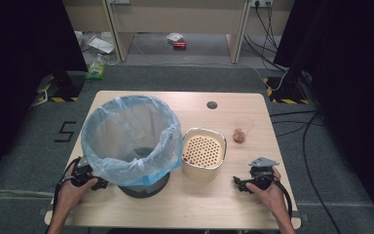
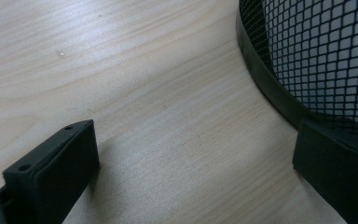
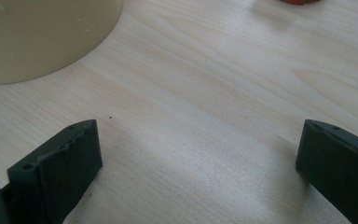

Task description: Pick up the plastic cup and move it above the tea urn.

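The left gripper (image 1: pixel 85 178) is held low over the counter (image 2: pixel 135 93) with its fingers (image 2: pixel 56 177) spread wide, and nothing is gripped between them. Just beyond the right-hand finger in the left gripper view, the black mesh bin (image 2: pixel 317 60) is seen, its base ring touching or nearly touching that finger; which of the two cannot be told. In the high view the bin (image 1: pixel 141 183), lined with a blue bag (image 1: pixel 131 136), stands directly beside this gripper, toward the counter's middle.

The right gripper (image 1: pixel 253 181) is likewise held wide open and empty, its fingers (image 3: pixel 60 163) low over bare wood. Ahead of them and to their left, the cream container (image 3: pixel 42 37) is seen, near but clearly apart. In the high view the container (image 1: pixel 203 155), with a perforated insert inside, stands upright between the bin and the right gripper, and is nearer to the right one. Farther ahead of the right fingers, a small brown item (image 1: pixel 239 135) in a clear cup lies well apart.

The container is judged the likely object of the next move. Its round, upright wall offers no long axis, so a forward and leftward reach by the right gripper would be called for, with the bin steadied by the left.
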Tool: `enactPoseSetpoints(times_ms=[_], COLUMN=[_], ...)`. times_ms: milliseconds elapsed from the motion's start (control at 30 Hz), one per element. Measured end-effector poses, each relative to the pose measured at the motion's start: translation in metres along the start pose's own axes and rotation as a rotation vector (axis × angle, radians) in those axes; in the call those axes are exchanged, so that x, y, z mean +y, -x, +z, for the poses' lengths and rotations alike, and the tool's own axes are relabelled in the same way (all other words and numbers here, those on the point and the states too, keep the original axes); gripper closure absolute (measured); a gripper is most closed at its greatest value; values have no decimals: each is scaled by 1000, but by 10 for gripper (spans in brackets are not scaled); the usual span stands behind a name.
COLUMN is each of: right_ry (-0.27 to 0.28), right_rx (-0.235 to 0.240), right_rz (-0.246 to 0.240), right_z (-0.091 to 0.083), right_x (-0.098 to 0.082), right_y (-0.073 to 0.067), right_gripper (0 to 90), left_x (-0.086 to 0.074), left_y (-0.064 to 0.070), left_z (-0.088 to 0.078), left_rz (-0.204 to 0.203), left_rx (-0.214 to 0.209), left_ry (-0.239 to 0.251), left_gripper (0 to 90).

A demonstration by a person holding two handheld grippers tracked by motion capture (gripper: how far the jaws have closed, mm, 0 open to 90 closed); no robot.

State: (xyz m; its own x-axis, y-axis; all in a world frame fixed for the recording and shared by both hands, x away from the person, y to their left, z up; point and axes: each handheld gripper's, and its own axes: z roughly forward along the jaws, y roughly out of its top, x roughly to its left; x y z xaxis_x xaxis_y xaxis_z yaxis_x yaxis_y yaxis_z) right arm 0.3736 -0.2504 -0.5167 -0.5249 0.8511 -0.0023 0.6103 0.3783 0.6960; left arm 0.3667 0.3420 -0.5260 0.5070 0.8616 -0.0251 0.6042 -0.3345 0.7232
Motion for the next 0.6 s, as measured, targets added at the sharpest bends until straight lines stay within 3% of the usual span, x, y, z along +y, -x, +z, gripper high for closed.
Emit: enactPoseSetpoints(times_ms=[300,367,400,467,500,533,600], right_ry=[0,7,22,32,43,52,75], right_rx=[-2,4,15,18,9,-36,-34], right_rz=[-2,-10,-24,-33,-30,2,6], right_z=[0,-2,-3,-6,-7,-10,-14], right_x=[0,0,1,1,2,2,2], right_y=[0,1,2,3,4,7,11], right_gripper=[13,117,240,292,203,185,222], left_x=[0,0,0,0,0,0,0], left_y=[0,0,0,0,0,0,0], left_z=[0,0,0,0,0,0,0], left_rz=[0,0,0,0,0,0,0], left_rx=[0,0,0,0,0,0,0], left_ry=[0,0,0,0,0,0,0], left_gripper=[0,0,0,0,0,0,0])
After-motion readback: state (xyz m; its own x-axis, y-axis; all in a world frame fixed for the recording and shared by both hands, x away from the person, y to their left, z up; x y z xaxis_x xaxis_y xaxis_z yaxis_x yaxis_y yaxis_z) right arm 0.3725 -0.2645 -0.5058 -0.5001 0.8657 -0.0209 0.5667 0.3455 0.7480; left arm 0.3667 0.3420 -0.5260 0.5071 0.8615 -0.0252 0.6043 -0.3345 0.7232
